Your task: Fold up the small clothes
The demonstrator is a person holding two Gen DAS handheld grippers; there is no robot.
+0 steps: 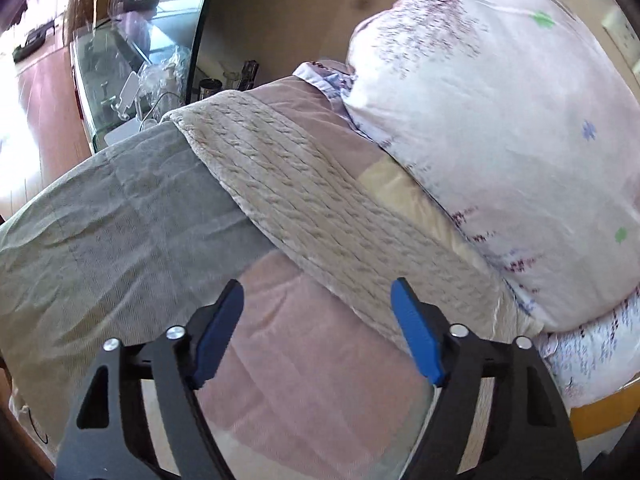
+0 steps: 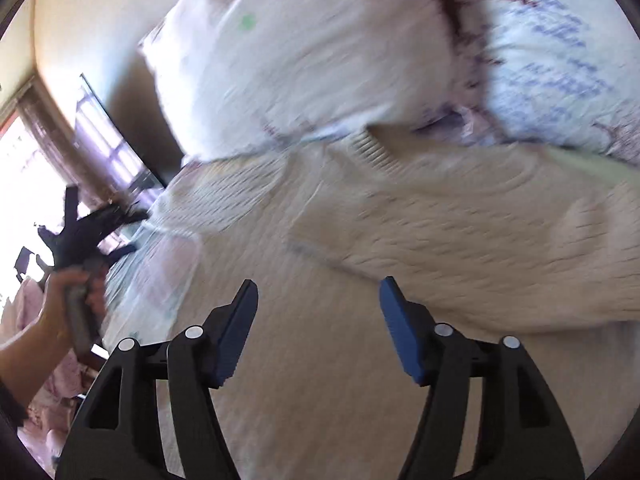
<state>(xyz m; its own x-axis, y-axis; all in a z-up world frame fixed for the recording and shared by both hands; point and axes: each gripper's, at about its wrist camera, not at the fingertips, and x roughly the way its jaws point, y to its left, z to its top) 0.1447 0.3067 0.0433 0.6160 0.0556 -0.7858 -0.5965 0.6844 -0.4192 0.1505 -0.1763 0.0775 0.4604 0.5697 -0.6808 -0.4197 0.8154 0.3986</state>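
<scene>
A cream cable-knit sweater [image 1: 320, 204] lies spread on the bed, partly over a pink cloth [image 1: 304, 360]. It also shows in the right wrist view [image 2: 460, 240], blurred by motion. My left gripper [image 1: 318, 300] is open and empty, above the pink cloth just in front of the sweater's edge. My right gripper [image 2: 318, 300] is open and empty above the knit fabric. The left gripper [image 2: 76, 236] with the hand holding it shows at the left of the right wrist view.
A grey sheet [image 1: 112, 232] covers the bed's left part. A large floral pillow [image 1: 500, 120] lies at the head of the bed behind the sweater. A glass tank [image 1: 120, 80] with clutter stands beyond the bed's far edge. A pink cloth pile [image 2: 48, 380] lies at the left.
</scene>
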